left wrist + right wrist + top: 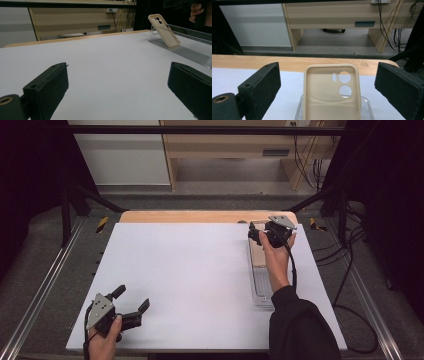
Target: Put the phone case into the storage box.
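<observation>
White table [200, 280] with a wooden far edge, black frame around it, desk and cables behind.

High view: left gripper [127, 307] low at the near-left corner, held in a hand [105, 344], jaws spread wide, nothing between them. Right gripper [260, 236] at the far right, above the far end of a clear stand [261, 292] that runs along the right side. Jaw state not readable from here. Dark sleeve [300, 325] below it.

Left gripper view: jaws wide apart over bare table. Beige phone case [163, 30] leans tilted on the stand [185, 53] far right, well apart from this gripper.

Right gripper view: jaws open, one on each side of the case [331, 93], not touching it. Case stands upright on the stand [365, 105], hollow side toward the camera, camera cutouts upper right.
</observation>
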Tool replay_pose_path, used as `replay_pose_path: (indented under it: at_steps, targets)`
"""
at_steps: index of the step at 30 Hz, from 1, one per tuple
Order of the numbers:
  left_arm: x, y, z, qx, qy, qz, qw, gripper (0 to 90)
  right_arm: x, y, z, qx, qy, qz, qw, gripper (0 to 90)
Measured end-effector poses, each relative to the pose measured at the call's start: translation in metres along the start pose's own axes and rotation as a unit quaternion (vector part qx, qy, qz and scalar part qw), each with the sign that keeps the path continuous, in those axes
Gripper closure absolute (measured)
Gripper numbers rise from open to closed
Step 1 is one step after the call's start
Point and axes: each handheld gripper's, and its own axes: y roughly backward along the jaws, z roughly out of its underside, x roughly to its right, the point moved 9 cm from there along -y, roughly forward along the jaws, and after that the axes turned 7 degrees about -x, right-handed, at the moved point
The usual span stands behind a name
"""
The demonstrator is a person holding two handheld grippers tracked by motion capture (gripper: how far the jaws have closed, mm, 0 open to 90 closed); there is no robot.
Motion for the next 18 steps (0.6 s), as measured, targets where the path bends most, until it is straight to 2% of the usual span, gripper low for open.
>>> replay_pose_path:
  at_steps: [3,7,18]
  targets:
    - [0.0,0.0,0.0,0.0,0.0,0.0,1.0,2.9,0.0,0.002,-0.002,0.005,0.009,0.004,0.9999,6.4]
    - [0.0,0.0,0.0,0.0,0.0,0.0,1.0,2.9,0.001,0.006,-0.004,0.011,0.004,0.006,0.9999,6.6]
    - [0.0,0.0,0.0,0.001,-0.001,0.0,1.0,2.9,0.005,0.018,-0.011,0.033,0.013,0.006,0.9994,6.9]
